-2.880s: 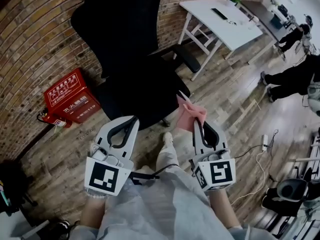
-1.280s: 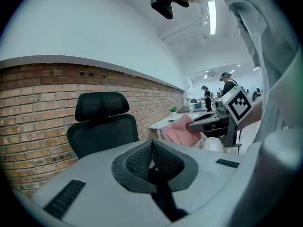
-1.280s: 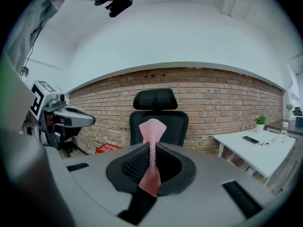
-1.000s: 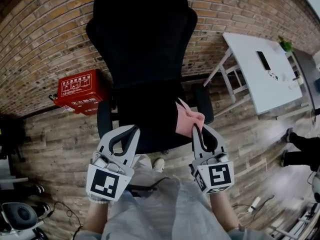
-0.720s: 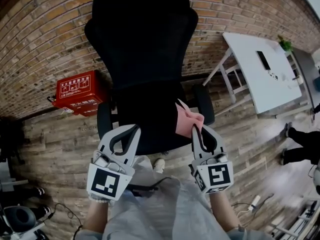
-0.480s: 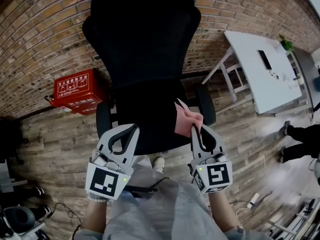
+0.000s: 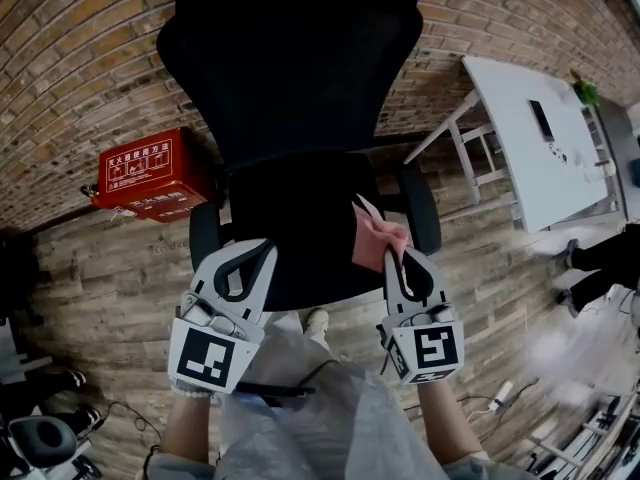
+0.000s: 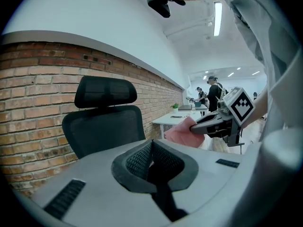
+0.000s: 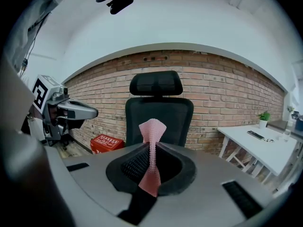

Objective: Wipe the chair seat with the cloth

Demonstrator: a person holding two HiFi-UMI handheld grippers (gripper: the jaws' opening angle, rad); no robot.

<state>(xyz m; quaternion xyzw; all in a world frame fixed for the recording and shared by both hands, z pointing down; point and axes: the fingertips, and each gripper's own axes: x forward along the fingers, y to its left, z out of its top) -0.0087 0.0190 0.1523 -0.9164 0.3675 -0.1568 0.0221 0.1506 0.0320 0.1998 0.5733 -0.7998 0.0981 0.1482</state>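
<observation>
A black office chair (image 7: 290, 98) stands before me, its seat (image 7: 295, 218) just ahead of both grippers. The chair also fills the middle of the right gripper view (image 9: 158, 112) and the left of the left gripper view (image 8: 102, 126). My right gripper (image 7: 392, 251) is shut on a pink cloth (image 7: 375, 238), which hangs over the seat's right front part. In the right gripper view the cloth (image 9: 151, 150) stands pinched between the jaws. My left gripper (image 7: 268, 248) is shut with nothing in it, at the seat's left front edge.
A red fire-equipment box (image 7: 140, 173) sits on the wooden floor by the brick wall, left of the chair. A white table (image 7: 530, 138) stands to the right. Someone's dark shoes (image 7: 600, 268) show at the far right. Cables lie on the floor near my feet.
The view has turned from the side to face the chair squarely. Both grippers now sit at the seat's front edge, the cloth still held in the right one.
</observation>
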